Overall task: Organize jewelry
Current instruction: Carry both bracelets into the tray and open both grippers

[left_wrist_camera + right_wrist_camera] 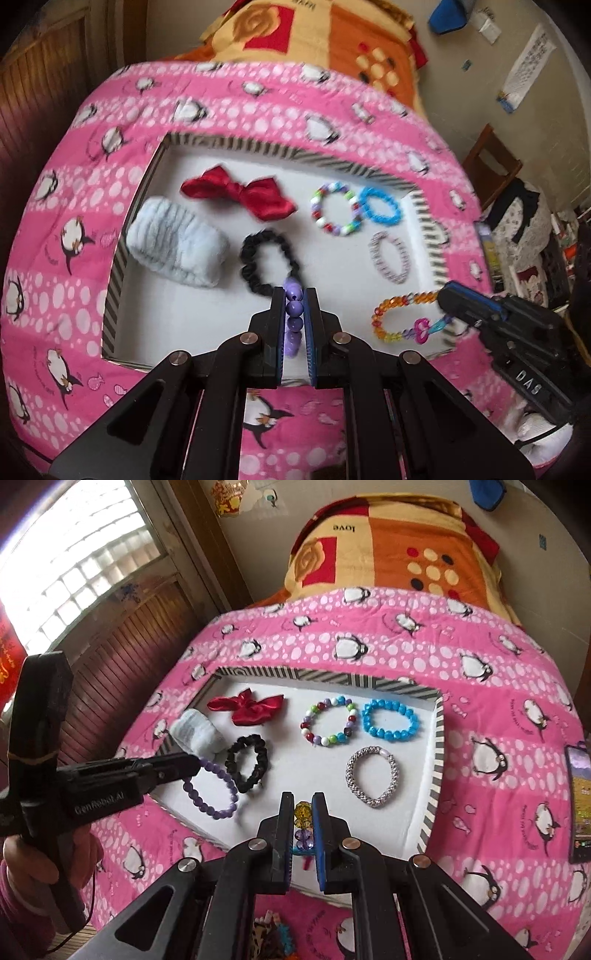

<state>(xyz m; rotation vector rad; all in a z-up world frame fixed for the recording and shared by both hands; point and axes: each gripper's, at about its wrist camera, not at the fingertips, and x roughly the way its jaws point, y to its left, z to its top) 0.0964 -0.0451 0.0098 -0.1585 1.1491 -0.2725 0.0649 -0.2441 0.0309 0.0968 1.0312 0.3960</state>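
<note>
A white tray with a striped rim (236, 142) (437, 738) lies on the pink penguin quilt. My left gripper (294, 295) (197, 762) is shut on a purple bead bracelet (294, 319) (210, 794), which hangs over the tray's near left part. My right gripper (303, 805) (445, 295) is shut on a multicolour crystal bracelet (303, 818) (399, 317) at the tray's near right. In the tray lie a red bow (240, 194) (247, 707), a black scrunchie (266, 258) (247, 762), a pale blue fuzzy band (177, 245) (197, 734), a mixed bead bracelet (334, 214) (328, 722), a blue bracelet (382, 205) (389, 720) and a silver bracelet (391, 256) (371, 775).
The quilt (369, 646) covers a bed with an orange blanket (388, 542) behind. A phone (580, 801) lies on the quilt at the right. A wooden wall and a window (74, 554) are to the left. A chair (491, 162) stands to the right.
</note>
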